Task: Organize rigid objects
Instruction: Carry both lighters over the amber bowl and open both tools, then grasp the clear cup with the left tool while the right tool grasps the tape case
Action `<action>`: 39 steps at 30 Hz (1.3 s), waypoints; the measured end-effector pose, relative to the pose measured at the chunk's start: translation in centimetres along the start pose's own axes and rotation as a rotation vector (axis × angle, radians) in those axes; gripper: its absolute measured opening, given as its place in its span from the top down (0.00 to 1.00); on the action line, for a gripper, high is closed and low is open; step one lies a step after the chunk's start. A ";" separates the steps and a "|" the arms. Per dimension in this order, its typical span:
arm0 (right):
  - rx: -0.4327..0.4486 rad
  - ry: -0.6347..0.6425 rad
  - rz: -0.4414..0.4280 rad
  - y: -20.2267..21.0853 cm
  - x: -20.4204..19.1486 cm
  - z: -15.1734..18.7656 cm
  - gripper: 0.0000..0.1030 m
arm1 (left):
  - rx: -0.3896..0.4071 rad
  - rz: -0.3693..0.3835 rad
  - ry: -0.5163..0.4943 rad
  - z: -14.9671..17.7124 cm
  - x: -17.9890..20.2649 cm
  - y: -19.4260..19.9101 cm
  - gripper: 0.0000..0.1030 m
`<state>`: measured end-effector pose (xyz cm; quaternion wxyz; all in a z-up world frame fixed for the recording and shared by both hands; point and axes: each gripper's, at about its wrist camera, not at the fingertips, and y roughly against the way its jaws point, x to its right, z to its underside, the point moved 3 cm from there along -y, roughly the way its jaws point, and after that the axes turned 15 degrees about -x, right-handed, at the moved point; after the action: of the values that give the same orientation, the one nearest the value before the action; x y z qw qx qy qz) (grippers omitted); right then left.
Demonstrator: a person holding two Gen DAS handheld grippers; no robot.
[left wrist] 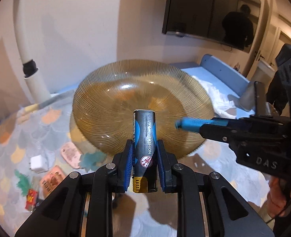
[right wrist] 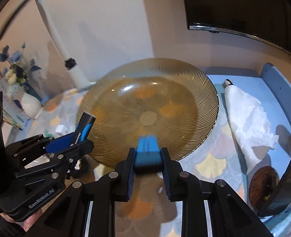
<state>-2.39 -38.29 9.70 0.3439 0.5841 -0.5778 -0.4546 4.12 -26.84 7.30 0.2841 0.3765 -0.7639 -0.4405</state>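
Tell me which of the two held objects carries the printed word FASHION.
The dark lighter with blue curves and a gold end, clamped in the left tool. The right tool holds a plain blue block, without that word.

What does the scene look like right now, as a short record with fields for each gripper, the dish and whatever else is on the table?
left gripper: shut on black and blue lighter, held over the dish's near rim
right gripper: shut on blue object, pointed at the dish
amber ribbed glass dish: empty
table extras: white charger, white cloth, flower vase
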 end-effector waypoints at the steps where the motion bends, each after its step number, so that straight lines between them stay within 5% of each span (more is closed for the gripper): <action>1: -0.006 0.001 0.009 -0.2 0.1 -0.2 0.77 | -0.008 -0.003 0.006 -0.3 0.0 -0.6 0.72; 2: -0.008 -0.005 0.015 -0.1 0.3 -0.4 0.76 | -0.009 -0.001 0.015 -0.5 0.0 -0.9 0.59; 6: 0.053 -0.010 0.033 1.5 1.0 0.9 0.65 | 0.023 0.020 0.035 0.2 -1.1 0.4 0.54; 8: 0.097 -0.011 0.017 2.4 0.8 2.2 0.35 | 0.053 0.015 0.054 1.3 -2.3 2.3 0.38; 9: 0.123 -0.007 -0.010 2.8 0.6 2.8 0.33 | 0.070 0.010 0.068 1.7 -2.9 3.0 0.28; 15: 0.195 0.135 -0.156 3.4 -6.2 6.6 0.32 | 0.207 -0.025 0.196 8.1 -7.4 10.2 0.28; 19: 0.218 0.246 -0.189 2.0 -12.0 8.7 0.08 | 0.277 -0.081 0.302 13.1 -10.6 14.5 0.23; 23: 0.244 0.257 -0.067 -1.2 -15.6 10.0 0.08 | 0.289 -0.195 0.377 18.0 -13.7 15.2 0.15; 27: 0.223 0.272 0.008 -4.5 -16.7 10.6 0.08 | 0.180 -0.283 0.502 21.4 -18.3 10.4 0.15; 30: 0.188 0.294 0.065 -5.8 -17.1 10.5 0.08 | 0.153 -0.271 0.535 22.5 -19.9 8.0 0.15; 39: 0.123 0.293 0.058 -7.0 -17.0 10.5 0.08 | 0.128 -0.243 0.536 22.6 -20.6 5.7 0.15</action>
<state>-8.22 -19.54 1.76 0.4013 0.6470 -0.5649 -0.3182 -3.64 2.40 0.03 0.3965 0.5849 -0.6374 -0.3072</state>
